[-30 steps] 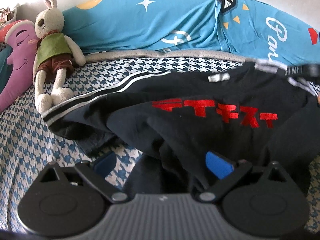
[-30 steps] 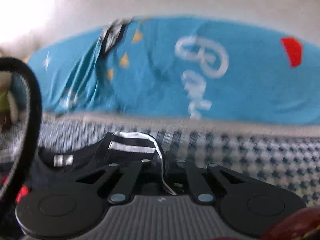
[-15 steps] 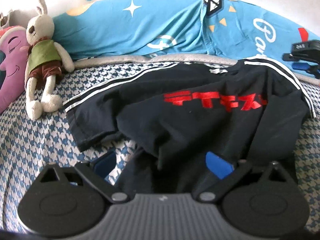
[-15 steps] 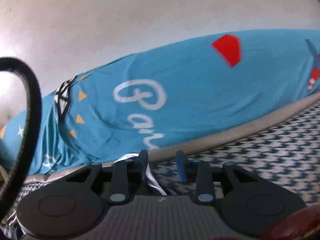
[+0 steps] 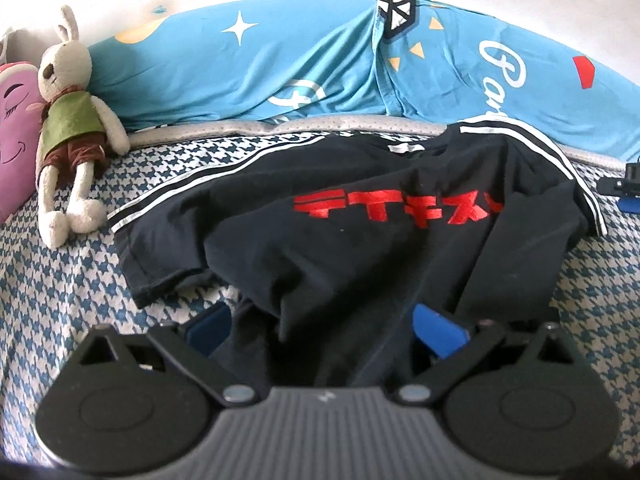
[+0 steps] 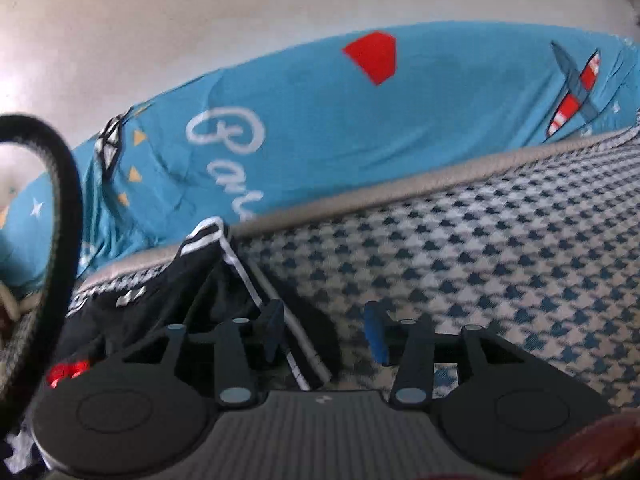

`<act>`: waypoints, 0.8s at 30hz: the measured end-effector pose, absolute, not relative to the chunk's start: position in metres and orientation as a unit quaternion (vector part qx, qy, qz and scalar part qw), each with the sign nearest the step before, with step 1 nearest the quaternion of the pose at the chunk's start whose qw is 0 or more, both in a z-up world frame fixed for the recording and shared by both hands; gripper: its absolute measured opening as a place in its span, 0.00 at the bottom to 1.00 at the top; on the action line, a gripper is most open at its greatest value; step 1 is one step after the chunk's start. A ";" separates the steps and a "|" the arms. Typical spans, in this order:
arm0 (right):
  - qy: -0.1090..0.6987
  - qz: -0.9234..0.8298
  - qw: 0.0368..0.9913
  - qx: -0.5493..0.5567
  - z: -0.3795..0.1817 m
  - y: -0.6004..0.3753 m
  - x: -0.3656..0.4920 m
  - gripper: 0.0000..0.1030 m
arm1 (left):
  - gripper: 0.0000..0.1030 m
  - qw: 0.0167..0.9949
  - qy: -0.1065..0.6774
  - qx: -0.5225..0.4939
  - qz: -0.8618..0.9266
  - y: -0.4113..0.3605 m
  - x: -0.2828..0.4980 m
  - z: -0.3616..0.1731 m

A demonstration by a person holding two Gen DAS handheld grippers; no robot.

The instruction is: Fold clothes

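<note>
This is a bedroom in a home, seen from a bed. Under both tools spreads a bedsheet in a blue-and-white houndstooth print. Ahead of them, along a plain pale wall, lies a long blue pillow printed with stars, triangles and an aeroplane. Far to the left of the left tool a stuffed rabbit leans beside a pink smiling plush cushion.
</note>
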State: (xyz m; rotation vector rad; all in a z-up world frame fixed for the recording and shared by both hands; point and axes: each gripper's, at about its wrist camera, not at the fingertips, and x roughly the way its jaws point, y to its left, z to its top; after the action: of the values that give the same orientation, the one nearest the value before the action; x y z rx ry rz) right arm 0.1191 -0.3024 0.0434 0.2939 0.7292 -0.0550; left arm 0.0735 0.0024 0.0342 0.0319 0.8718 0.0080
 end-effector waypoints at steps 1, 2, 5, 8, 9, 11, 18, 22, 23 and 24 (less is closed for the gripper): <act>0.358 -0.017 0.922 0.146 0.042 -0.302 0.119 0.44 | 0.99 0.906 0.423 0.018 0.004 0.001 0.073 0.034; 0.361 -0.009 0.921 0.144 0.041 -0.300 0.120 0.44 | 0.99 0.906 0.423 0.019 0.004 0.000 0.073 0.033; 0.373 0.001 0.920 0.118 0.036 -0.293 0.123 0.45 | 0.99 0.905 0.425 0.019 0.004 0.000 0.074 0.032; 0.389 -0.005 0.917 0.090 0.028 -0.288 0.127 0.45 | 0.99 0.904 0.427 0.016 0.003 0.000 0.075 0.031; 0.394 -0.012 0.915 0.081 0.025 -0.287 0.128 0.43 | 0.99 0.904 0.428 0.015 0.003 0.001 0.075 0.031; 0.394 -0.027 0.916 0.073 0.022 -0.288 0.130 0.17 | 0.99 0.904 0.428 0.014 0.003 0.001 0.075 0.031; 0.268 -0.108 0.948 0.131 0.050 -0.308 0.122 0.08 | 0.99 0.904 0.428 0.015 0.001 0.000 0.075 0.031; 0.241 -0.137 0.946 0.170 0.051 -0.319 0.131 0.17 | 0.99 0.903 0.430 0.018 0.000 -0.002 0.075 0.029; 0.241 -0.145 0.943 0.179 0.050 -0.323 0.131 0.19 | 0.99 0.903 0.430 0.019 0.000 -0.002 0.075 0.028; 0.241 -0.153 0.940 0.188 0.049 -0.326 0.131 0.22 | 0.99 0.903 0.430 0.018 -0.001 -0.002 0.075 0.028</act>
State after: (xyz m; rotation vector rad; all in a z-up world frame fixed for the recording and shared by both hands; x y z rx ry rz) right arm 0.1310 -0.3259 0.0488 0.3835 0.4914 -0.3121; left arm 0.0747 -0.0017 0.0284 0.0369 0.8896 -0.0016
